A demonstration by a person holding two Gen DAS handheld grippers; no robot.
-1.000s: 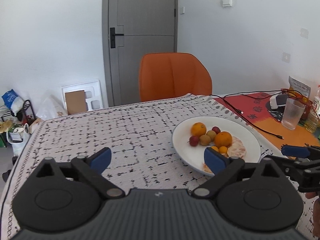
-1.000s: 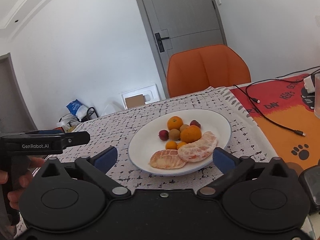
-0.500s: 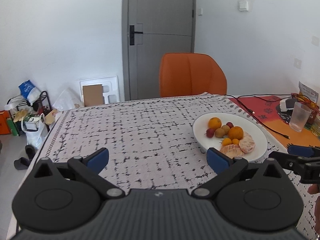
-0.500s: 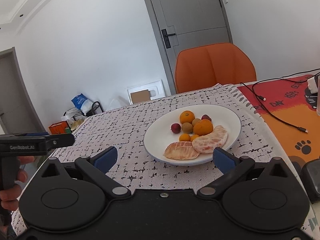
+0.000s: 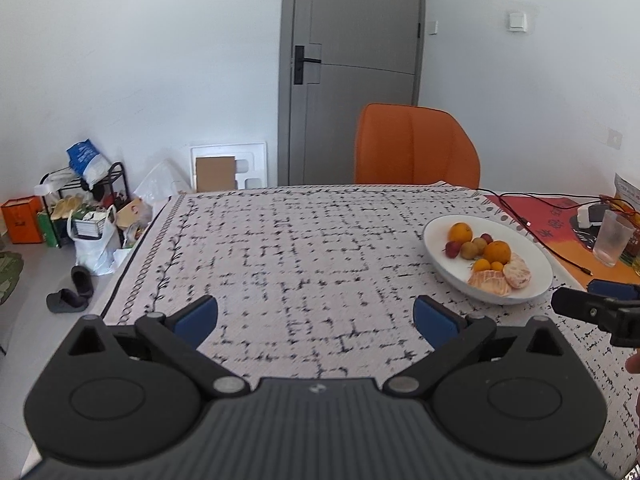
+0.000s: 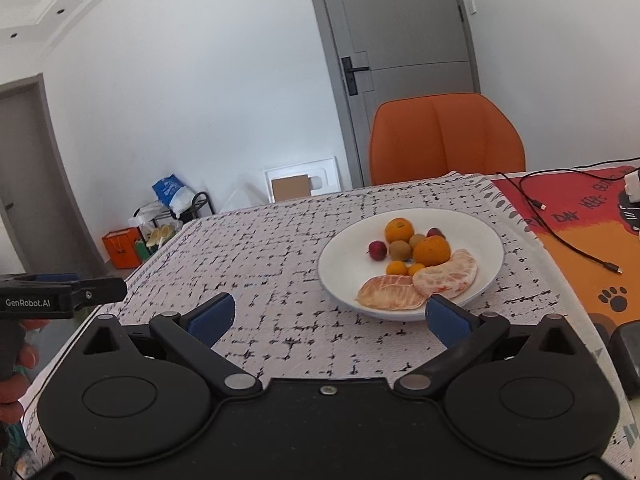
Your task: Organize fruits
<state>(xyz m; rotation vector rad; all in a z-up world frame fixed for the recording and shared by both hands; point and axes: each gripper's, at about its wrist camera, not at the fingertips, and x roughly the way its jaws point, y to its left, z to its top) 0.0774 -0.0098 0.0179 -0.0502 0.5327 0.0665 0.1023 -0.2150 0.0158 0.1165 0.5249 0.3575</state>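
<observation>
Fruit: all on plate [image 6: 490, 236]. 2 peeled segments [image 6: 446, 276], soft, tearable; I would pinch them lightly across the middle. Oranges [image 6: 431, 251] firm, may roll. My left gripper [image 5: 316, 316] and right gripper [image 6: 328, 316]: fingers spread, empty.

Clear plastic cup [image 5: 611, 241] at 3 o'clock, contents unreadable. Small dark-red round fruit [image 6: 435, 233] half hidden behind the oranges. Black box-like object [image 6: 626, 354] at 4 o'clock cut by frame edge. Person's fingers [image 6: 16, 376] at 8 o'clock mostly cropped.
</observation>
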